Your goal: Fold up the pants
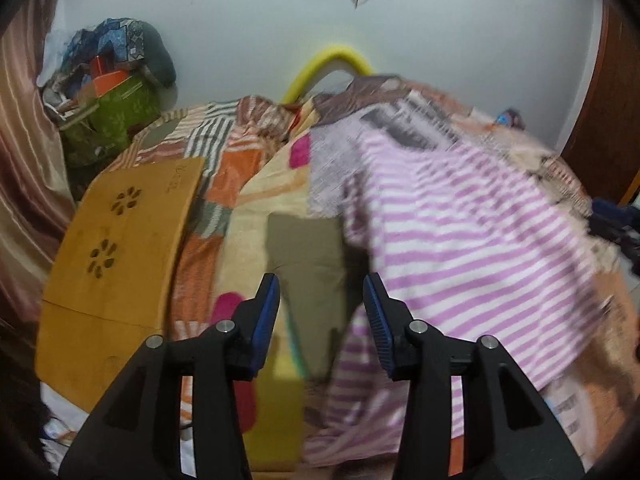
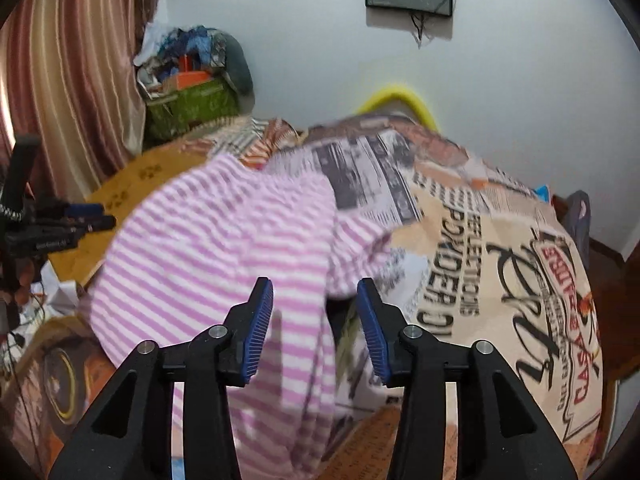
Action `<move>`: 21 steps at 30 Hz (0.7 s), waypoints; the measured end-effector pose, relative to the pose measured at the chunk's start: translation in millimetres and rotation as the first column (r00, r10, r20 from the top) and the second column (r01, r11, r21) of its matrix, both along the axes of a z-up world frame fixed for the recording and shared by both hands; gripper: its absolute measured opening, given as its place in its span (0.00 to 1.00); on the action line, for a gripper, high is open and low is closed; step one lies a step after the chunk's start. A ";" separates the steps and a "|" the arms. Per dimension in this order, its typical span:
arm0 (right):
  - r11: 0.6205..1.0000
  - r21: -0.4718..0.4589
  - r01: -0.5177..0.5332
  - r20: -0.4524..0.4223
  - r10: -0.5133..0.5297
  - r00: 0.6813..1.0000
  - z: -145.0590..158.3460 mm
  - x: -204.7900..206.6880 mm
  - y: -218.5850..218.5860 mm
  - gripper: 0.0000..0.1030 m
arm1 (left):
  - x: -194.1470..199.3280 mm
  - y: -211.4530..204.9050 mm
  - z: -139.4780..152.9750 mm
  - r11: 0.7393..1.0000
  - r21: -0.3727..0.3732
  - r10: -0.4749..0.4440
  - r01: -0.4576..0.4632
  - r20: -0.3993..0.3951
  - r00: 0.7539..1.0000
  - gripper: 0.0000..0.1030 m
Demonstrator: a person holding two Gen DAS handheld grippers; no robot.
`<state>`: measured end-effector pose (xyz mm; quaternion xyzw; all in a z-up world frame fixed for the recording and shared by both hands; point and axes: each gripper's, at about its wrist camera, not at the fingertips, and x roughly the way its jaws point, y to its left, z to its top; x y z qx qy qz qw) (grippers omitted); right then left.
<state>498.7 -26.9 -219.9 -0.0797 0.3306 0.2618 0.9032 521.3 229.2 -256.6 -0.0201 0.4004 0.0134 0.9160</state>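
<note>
Pink-and-white striped pants (image 1: pixel 460 248) lie spread over the patterned bedspread (image 1: pixel 256 208), blurred by motion. In the left wrist view my left gripper (image 1: pixel 322 284) hovers at their left edge, jaws apart with nothing between the blue pads (image 1: pixel 266 320). The right wrist view shows the same pants (image 2: pixel 208 248) across the middle and left. My right gripper (image 2: pixel 315 290) hangs open just above a fold of the striped cloth, and its pads do not press on it. The left gripper (image 2: pixel 80 220) shows at the left edge of that view.
A wooden lap table (image 1: pixel 116 256) with flower cut-outs sits on the bed at the left. A green basket (image 1: pixel 116 120) piled with clutter stands in the far corner beside a striped curtain (image 2: pixel 68 80). A yellow foam arc (image 1: pixel 324 68) rises behind the bed. The newspaper-print bedspread (image 2: pixel 500 280) drops off at the right.
</note>
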 end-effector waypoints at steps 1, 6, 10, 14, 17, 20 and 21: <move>1.000 0.004 -0.008 -0.006 0.008 1.000 0.7 3.0 6.8 0.40 | -0.1 -5.9 2.4 1.000 -0.012 -0.010 0.010 0.012 1.000 0.43; 0.996 -0.087 0.011 -0.011 -0.012 1.000 -19.3 19.7 37.1 0.41 | 13.6 -40.5 -6.0 0.998 0.067 -0.005 0.007 -0.027 1.000 0.44; 0.983 -0.164 0.080 -0.034 -0.087 0.996 -44.2 38.3 33.1 0.41 | 28.1 -46.6 -29.9 0.991 0.128 0.044 -0.035 -0.074 0.996 0.47; 0.983 -0.119 0.138 -0.066 -0.147 0.987 -50.7 49.4 4.3 0.45 | 25.8 -40.8 -38.7 0.989 0.138 0.063 -0.052 -0.073 0.995 0.49; 0.985 -0.092 0.144 -0.073 -0.151 0.986 -43.6 40.2 -16.3 0.45 | 9.5 -40.7 -31.8 0.985 0.168 0.055 -0.044 -0.060 0.997 0.49; 0.983 -0.105 0.150 -0.007 -0.152 0.988 -28.0 14.4 -31.3 0.47 | -12.5 -41.8 -15.8 0.984 0.169 0.057 -0.051 -0.034 0.998 0.49; 0.984 -0.098 0.148 0.009 -0.148 0.989 -21.4 4.8 -35.6 0.47 | -20.7 -42.4 -9.2 0.986 0.159 0.055 -0.051 -0.023 0.998 0.49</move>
